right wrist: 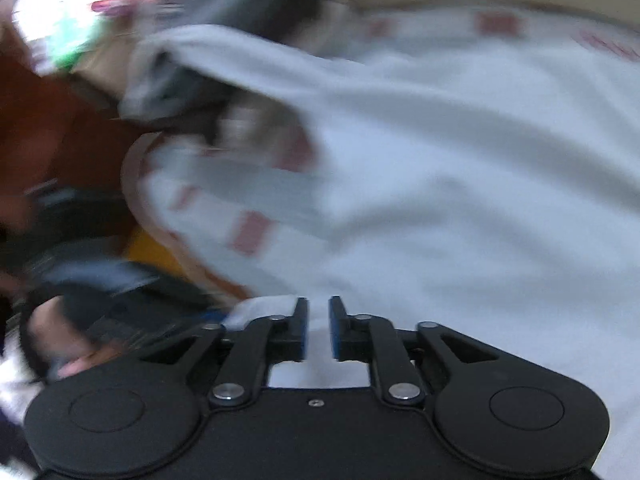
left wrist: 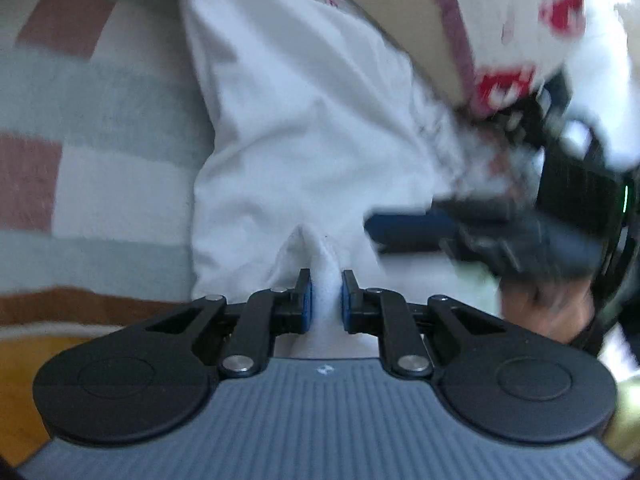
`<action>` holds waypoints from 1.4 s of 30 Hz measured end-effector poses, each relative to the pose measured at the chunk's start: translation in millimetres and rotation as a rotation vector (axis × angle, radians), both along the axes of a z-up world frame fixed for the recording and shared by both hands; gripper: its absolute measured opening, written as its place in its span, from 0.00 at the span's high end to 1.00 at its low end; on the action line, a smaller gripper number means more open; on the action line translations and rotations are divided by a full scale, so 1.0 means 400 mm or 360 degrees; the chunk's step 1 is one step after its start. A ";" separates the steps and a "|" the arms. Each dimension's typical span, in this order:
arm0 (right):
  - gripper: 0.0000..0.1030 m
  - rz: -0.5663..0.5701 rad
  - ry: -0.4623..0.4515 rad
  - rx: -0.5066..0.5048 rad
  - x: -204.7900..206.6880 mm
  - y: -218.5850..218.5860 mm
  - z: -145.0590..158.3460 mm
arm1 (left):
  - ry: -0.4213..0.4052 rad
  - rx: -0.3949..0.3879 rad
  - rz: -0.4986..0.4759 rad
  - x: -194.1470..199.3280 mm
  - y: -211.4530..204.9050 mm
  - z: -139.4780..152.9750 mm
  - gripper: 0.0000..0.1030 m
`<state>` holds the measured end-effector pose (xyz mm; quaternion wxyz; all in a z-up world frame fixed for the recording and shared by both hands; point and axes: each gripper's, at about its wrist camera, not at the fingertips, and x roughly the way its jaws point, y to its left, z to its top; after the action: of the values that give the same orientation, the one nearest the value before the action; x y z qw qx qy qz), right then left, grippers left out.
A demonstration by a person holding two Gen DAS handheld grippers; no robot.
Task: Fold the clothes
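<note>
Your white cotton garment lies spread on the checked pastel blanket, running away from you. Your left claw pinches a raised fold at its near edge; your right claw hangs spread, empty, over the cloth.

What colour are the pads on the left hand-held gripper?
Blue pads, pinching the white garment; clearest in the left wrist view.
</note>
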<state>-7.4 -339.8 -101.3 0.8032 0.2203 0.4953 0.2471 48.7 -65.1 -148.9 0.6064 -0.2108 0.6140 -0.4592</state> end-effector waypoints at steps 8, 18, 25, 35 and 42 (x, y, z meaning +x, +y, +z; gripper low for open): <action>0.45 0.0438 -0.0221 -0.0502 -0.072 0.092 0.038 | 0.0166 -0.0344 0.0189 0.029 0.039 0.007 0.87; 0.45 0.0098 -0.0082 0.0125 -0.050 -0.054 0.008 | 0.0229 -0.0426 0.0245 0.035 0.055 -0.001 0.87; 0.65 -0.0088 -0.0046 0.0089 -0.041 -0.077 -0.011 | 0.0150 -0.0447 0.0261 0.040 0.062 0.016 0.87; 0.86 0.0199 -0.0131 -0.0695 0.001 0.054 -0.054 | -0.0271 0.0175 0.0023 0.001 0.003 0.018 0.87; 0.84 0.0217 -0.0133 -0.0878 -0.032 0.055 -0.051 | -0.0319 0.0296 -0.0064 -0.016 -0.011 0.011 0.86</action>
<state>-20.4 -318.0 -121.5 0.8340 -0.0509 0.5239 0.1654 42.1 -69.7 -144.4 0.6723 -0.0943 0.5944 -0.4310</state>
